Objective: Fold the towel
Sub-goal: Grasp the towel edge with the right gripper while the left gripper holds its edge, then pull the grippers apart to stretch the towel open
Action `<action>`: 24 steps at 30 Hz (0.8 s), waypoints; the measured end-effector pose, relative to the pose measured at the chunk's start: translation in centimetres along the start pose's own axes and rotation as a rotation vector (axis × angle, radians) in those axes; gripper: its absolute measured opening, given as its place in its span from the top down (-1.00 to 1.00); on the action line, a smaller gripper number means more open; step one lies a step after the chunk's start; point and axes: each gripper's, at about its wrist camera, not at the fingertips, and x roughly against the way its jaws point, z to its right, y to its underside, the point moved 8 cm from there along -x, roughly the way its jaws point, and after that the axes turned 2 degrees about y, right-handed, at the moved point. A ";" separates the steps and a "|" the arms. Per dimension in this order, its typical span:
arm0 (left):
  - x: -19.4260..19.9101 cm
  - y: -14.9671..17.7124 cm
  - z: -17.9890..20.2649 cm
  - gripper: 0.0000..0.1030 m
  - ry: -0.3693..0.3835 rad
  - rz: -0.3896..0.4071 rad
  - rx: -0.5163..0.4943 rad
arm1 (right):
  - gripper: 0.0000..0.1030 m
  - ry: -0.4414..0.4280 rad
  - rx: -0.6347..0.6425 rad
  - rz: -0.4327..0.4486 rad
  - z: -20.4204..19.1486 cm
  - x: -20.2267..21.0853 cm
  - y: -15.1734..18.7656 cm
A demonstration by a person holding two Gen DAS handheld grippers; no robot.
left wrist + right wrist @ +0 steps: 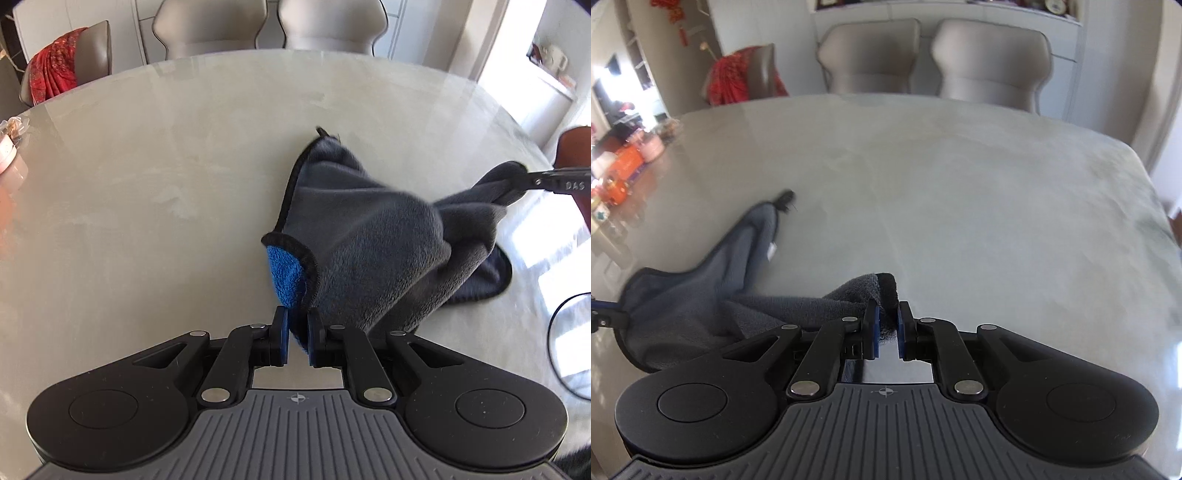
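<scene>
Left gripper point(296, 325) low over the pale grey stone-look table point(147, 184), pointing forward along it, blue-padded fingers point(281, 332) nearly closed and pinching a near corner of the dark grey plush towel with black piped edging and a bright blue underside point(369, 251). Blue face curled outward just above the pinch. Right gripper point(887, 321) level with the left and also aimed forward across the table, fingers point(905, 328) drawn in tight on another bunched grey corner, which pokes up between them as a dark fold. In the left wrist view, right gripper point(554, 181) entering from the right edge, clamped on the towel's raised right corner. In the right wrist view, left gripper point(605, 314) just visible at the far left edge, at the towel point(683, 295) edge. Towel lifted at both held corners and slung between them, sagging in the middle, far corner with its small loop trailing on the table point(960, 184). Two beige padded chairs point(266, 26) beyond the far table edge; a red patterned cloth point(55, 74) draped over a third chair at the left.
</scene>
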 end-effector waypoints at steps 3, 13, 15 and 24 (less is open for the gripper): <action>0.1 2.1 -0.1 0.81 0.012 -0.064 -0.010 | 0.80 0.011 -0.030 -0.085 0.5 0.4 3.3; 1.6 -0.2 0.0 0.52 0.056 -0.112 -0.195 | 0.26 0.025 -0.059 -0.054 1.1 1.3 2.5; 2.5 -1.6 0.0 0.39 0.077 -0.091 -0.224 | 0.24 -0.013 -0.078 -0.018 1.0 1.7 1.2; 3.1 -7.9 -0.9 -0.12 0.093 0.057 -0.185 | 0.23 -0.114 0.047 -0.091 -2.7 -1.6 0.8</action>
